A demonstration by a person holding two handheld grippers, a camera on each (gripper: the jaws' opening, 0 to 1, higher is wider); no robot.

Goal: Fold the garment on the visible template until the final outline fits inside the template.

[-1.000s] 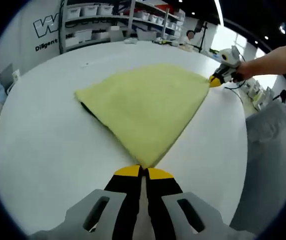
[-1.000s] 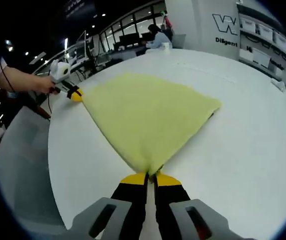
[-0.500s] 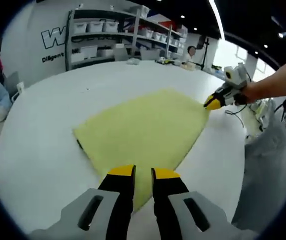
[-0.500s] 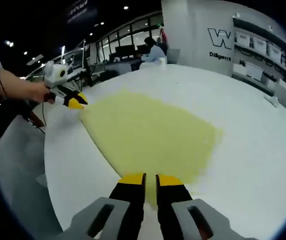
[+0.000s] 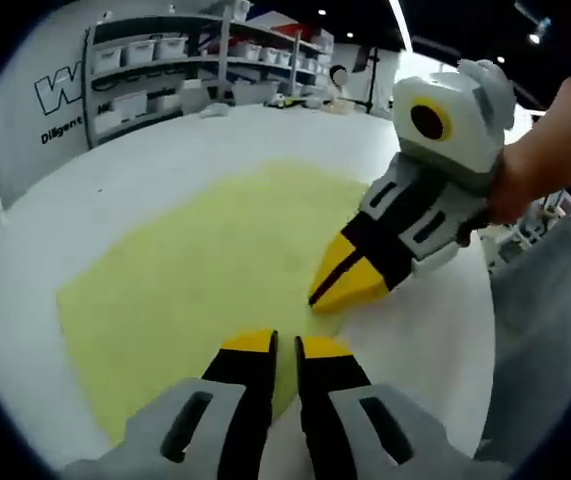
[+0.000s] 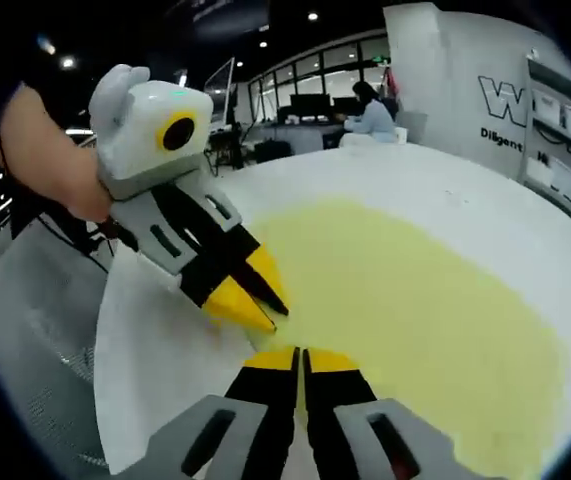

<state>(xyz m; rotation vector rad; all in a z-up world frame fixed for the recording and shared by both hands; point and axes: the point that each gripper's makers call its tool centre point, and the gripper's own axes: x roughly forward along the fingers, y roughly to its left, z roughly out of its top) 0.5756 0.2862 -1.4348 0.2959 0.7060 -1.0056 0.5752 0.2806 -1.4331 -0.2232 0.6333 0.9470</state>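
Pale yellow fleece, the garment (image 5: pixel 195 270), lies flat on the white counter (image 5: pixel 85 190). My left claw (image 5: pixel 273 347) and right claw (image 6: pixel 300 357) sit close together at its near edge, each nearly closed; whether they pinch fabric, I cannot tell. If either slips, I judge the fold could skew.

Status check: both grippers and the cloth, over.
Left gripper and right gripper meet tip to tip at the near edge of the cloth. Jaws near closed; grip unclear. Cloth flat on the white table. Nothing in the way.
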